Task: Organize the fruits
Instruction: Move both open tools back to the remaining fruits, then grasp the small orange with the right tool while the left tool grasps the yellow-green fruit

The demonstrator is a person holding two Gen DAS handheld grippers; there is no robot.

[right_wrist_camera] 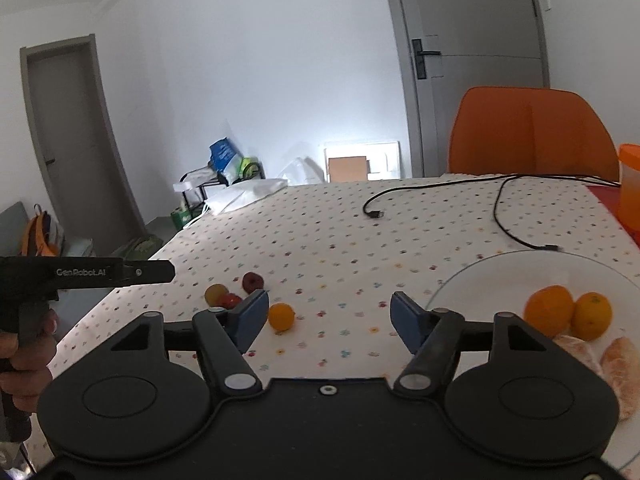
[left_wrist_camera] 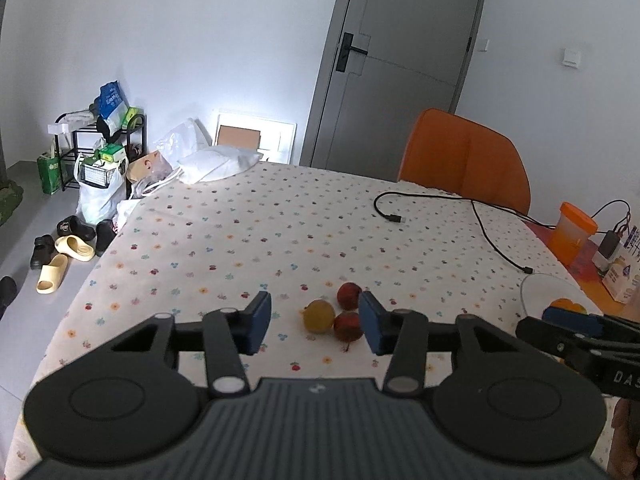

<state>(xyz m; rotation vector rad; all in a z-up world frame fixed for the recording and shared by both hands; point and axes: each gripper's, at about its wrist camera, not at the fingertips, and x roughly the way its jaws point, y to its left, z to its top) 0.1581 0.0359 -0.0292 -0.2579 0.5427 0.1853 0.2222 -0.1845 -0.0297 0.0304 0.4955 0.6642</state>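
Both the left gripper (left_wrist_camera: 315,322) and right gripper (right_wrist_camera: 329,318) are spread wide above round, smooth fruits (left_wrist_camera: 334,314) on dotted cloth (left_wrist_camera: 248,240).

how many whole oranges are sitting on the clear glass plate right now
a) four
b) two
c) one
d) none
b: in the right wrist view two whole round oranges sit side by side on the clear glass plate, with peeled orange segments in front of them; a third small orange lies off the plate on the floral tablecloth.
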